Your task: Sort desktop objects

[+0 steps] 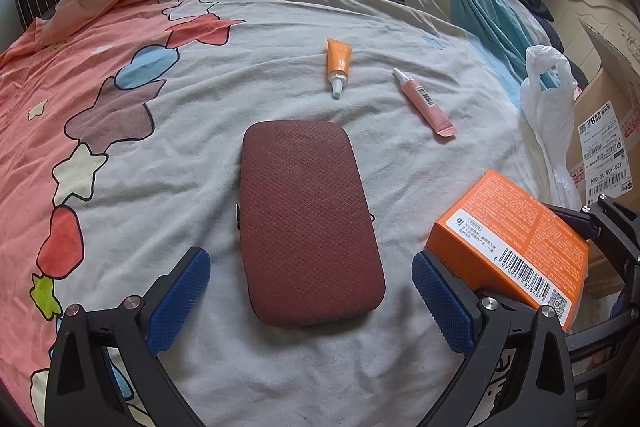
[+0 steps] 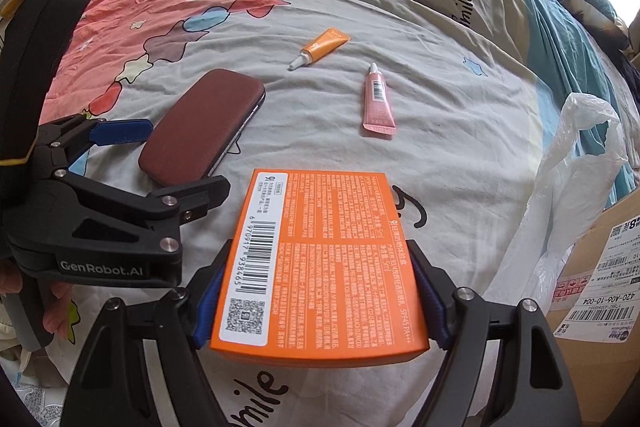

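The right gripper was clamped on the orange box, its blue pads pressed against the box's two long sides; the box was held printed face up, above the near part of the bed. The left gripper had its fingers well apart, one on either side of the near end of the maroon case, not touching it as far as the left wrist view showed.

On progress: no sorted group or evident destination was visible. The maroon case, the orange tube and the pink tube lay separately on the sheet, the two tubes near each other and beyond the case. Only the box was off the surface. Whether it was being taken away or brought in for placing could not be settled from the pictures; the scene fitted either. The three loose items appeared to remain for sorting, as a judgement only.

The surface was a bed, not a desk: a wrinkled grey sheet with coloured stars and pink areas, soft and uneven. A white plastic bag lay at the bed's right edge, beside a cardboard carton bearing shipping labels. Crumpled bedding lay at the far end.
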`<control>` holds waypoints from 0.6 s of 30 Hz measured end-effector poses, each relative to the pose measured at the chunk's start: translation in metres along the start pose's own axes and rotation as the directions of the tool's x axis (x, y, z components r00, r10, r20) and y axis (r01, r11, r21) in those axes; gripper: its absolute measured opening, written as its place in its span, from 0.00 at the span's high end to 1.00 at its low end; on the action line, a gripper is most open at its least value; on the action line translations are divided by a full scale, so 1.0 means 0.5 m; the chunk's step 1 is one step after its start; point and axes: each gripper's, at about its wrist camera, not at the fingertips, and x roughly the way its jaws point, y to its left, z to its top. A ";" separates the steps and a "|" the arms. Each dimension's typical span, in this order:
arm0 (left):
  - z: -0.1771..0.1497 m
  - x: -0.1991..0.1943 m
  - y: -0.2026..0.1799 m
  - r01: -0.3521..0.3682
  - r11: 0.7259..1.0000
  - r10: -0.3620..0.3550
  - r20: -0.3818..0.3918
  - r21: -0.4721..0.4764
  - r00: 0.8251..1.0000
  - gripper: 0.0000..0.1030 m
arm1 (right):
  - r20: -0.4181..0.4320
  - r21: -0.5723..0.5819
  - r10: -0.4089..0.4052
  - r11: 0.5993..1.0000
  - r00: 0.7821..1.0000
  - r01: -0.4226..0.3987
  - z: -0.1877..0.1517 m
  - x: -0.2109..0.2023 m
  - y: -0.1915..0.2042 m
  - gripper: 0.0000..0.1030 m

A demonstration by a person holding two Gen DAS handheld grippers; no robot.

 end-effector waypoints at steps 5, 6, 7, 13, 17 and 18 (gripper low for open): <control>0.004 0.001 0.004 0.003 1.000 -0.003 0.011 -0.020 1.000 0.00 | 0.004 0.004 -0.007 1.000 1.000 0.007 0.001 0.000 -0.001 0.27; 0.006 0.001 0.007 0.006 0.999 -0.006 0.015 -0.036 1.000 0.00 | 0.005 0.004 -0.008 1.000 1.000 0.008 0.001 -0.001 -0.001 0.27; 0.009 0.001 0.010 0.010 0.999 -0.009 0.019 -0.053 1.000 0.00 | 0.006 0.004 -0.009 1.000 1.000 0.009 0.000 -0.001 0.000 0.27; 0.004 0.003 0.001 -0.011 1.000 0.011 0.032 -0.004 0.999 0.00 | 0.008 0.005 -0.009 1.000 1.000 0.009 -0.008 -0.006 0.000 0.27; -0.004 0.001 -0.007 -0.045 0.997 0.043 0.043 0.056 0.998 0.07 | 0.008 0.013 -0.011 1.000 1.000 0.011 -0.014 -0.008 -0.001 0.27; -0.003 0.000 -0.007 -0.061 0.995 0.058 0.049 0.075 0.997 0.15 | 0.008 0.014 -0.012 1.000 1.000 0.011 -0.015 -0.009 -0.001 0.27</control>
